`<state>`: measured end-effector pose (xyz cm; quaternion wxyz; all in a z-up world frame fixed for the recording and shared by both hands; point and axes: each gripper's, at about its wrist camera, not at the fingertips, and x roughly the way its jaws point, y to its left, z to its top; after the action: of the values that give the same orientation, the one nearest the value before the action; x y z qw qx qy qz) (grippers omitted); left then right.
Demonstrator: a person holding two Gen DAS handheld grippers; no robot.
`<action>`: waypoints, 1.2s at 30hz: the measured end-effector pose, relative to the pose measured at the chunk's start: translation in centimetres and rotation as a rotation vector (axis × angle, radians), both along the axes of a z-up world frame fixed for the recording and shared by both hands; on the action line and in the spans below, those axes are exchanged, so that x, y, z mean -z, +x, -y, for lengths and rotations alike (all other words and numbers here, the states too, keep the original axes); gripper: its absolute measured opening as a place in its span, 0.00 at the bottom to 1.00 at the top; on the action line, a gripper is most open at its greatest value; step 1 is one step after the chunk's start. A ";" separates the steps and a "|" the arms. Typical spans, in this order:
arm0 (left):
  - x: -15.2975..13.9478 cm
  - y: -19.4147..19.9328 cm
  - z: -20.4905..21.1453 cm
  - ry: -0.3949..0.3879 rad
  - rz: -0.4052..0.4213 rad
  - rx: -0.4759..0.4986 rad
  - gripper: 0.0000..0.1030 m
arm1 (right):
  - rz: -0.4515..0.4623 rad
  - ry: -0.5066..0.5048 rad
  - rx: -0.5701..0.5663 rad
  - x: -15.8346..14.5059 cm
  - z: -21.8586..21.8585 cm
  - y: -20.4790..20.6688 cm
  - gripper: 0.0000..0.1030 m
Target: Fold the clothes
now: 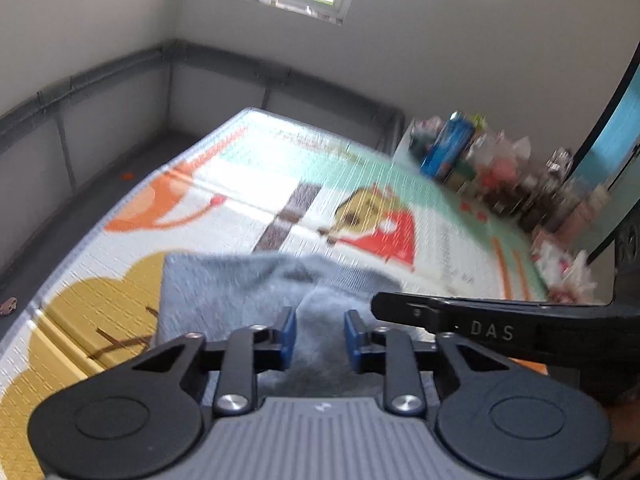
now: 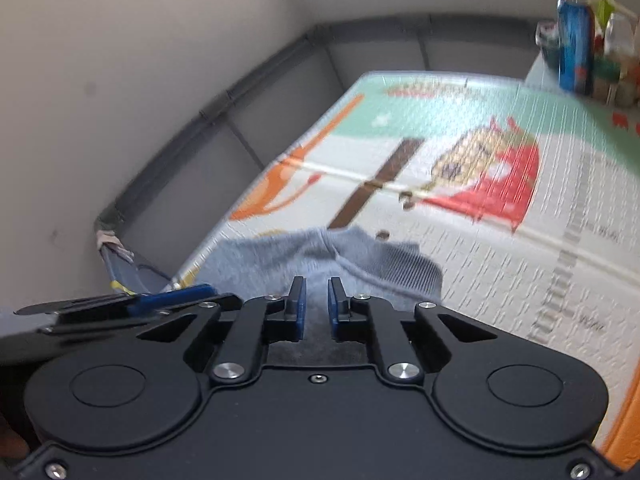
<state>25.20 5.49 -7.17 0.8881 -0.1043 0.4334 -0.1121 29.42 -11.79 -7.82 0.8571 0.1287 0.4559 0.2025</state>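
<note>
Printed play mat (image 1: 240, 184), textured, with orange, green, mustard and red cartoon figures, spread on a dark grey floor (image 1: 100, 200). A grey-blue knitted garment (image 1: 224, 284) lies bunched on its near part; small brown scraps (image 2: 406, 199) lie nearby.

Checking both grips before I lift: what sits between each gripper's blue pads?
Grey-blue garment fabric fills the gap of the left gripper in its wrist view, and of the right gripper in its own.
</note>
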 end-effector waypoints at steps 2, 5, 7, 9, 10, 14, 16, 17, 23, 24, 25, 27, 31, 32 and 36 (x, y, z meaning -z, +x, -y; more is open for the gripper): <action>1.7 0.3 -0.2 -0.008 -0.034 -0.013 0.25 | -0.034 -0.005 0.002 1.7 -0.4 0.4 0.11; 3.6 0.6 -1.0 0.017 -0.079 -0.034 0.25 | -0.072 -0.057 0.010 4.0 -0.9 0.9 0.05; 4.7 0.7 -1.9 0.027 -0.108 -0.047 0.21 | -0.086 -0.069 0.015 4.7 -0.8 1.1 0.01; 5.3 0.7 -2.8 0.032 -0.123 -0.051 0.10 | -0.099 -0.079 0.011 5.0 -0.8 1.5 0.00; 5.4 0.7 -3.2 0.036 -0.127 -0.053 0.09 | -0.102 -0.089 0.005 5.0 -0.9 1.6 0.00; 5.9 0.8 -4.5 0.040 -0.133 -0.068 0.04 | -0.105 -0.124 -0.015 4.9 -1.3 1.8 0.00; 6.0 0.8 -5.1 0.067 -0.130 -0.080 0.03 | -0.107 -0.126 -0.015 4.8 -1.1 1.7 0.00; 6.1 0.8 -5.4 0.063 -0.131 -0.079 0.03 | -0.110 -0.124 -0.014 4.8 -1.0 1.7 0.00; 6.4 0.7 -6.4 0.071 -0.132 -0.080 0.03 | -0.123 -0.129 -0.015 4.8 -0.4 1.7 0.00; 6.4 0.7 -6.4 0.074 -0.134 -0.084 0.03 | -0.124 -0.133 -0.014 4.8 -0.3 1.6 0.00; 6.4 0.7 -6.5 0.074 -0.137 -0.086 0.03 | -0.125 -0.137 -0.014 4.8 -0.3 1.5 0.00; 6.4 0.7 -6.6 0.080 -0.139 -0.090 0.03 | -0.127 -0.146 -0.012 4.7 0.0 1.2 0.00; 6.1 0.7 -6.9 0.098 -0.145 -0.104 0.03 | -0.133 -0.177 -0.018 4.7 0.3 0.3 0.00; 6.0 0.7 -6.9 0.106 -0.144 -0.107 0.03 | -0.135 -0.186 -0.019 4.7 0.4 0.1 0.00; 4.9 0.2 -7.1 0.151 -0.133 -0.125 0.03 | -0.158 -0.195 0.002 4.1 1.3 -0.7 0.00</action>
<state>25.36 12.56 -12.10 0.8680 -0.0712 0.4912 -0.0162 28.76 -13.08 -11.96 0.8272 0.0607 0.5393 0.1456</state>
